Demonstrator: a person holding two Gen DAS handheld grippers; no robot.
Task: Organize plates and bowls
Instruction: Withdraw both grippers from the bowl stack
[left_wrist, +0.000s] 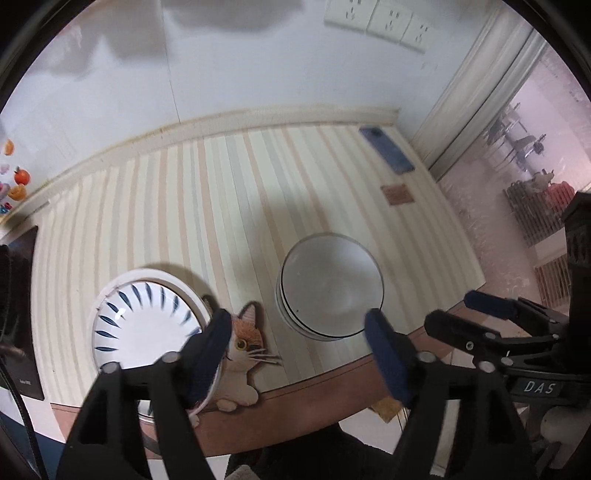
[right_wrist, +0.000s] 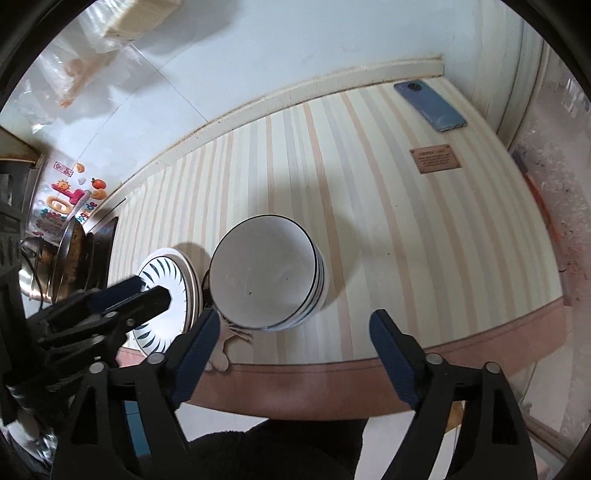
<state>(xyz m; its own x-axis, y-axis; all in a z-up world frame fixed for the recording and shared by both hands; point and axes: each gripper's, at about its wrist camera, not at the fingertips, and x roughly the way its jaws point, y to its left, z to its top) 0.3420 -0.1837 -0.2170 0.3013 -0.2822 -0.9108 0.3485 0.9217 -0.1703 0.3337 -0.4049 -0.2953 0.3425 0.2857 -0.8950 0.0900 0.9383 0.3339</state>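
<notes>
While the left gripper (left_wrist: 295, 325) is hanging released and empty over the striped mat (left_wrist: 221, 192), the plate stack (left_wrist: 147, 317) and bowl stack (left_wrist: 328, 288) are sitting side by side, so stacking looks finished. From the right wrist, the right gripper (right_wrist: 295, 325) is gaping empty; I am counting about three bowls (right_wrist: 266, 269), plates uncertain. Next is probably withdrawing clear.

One plate stack (left_wrist: 144, 325), one bowl stack (left_wrist: 328, 288), one phone (left_wrist: 388, 149).
</notes>
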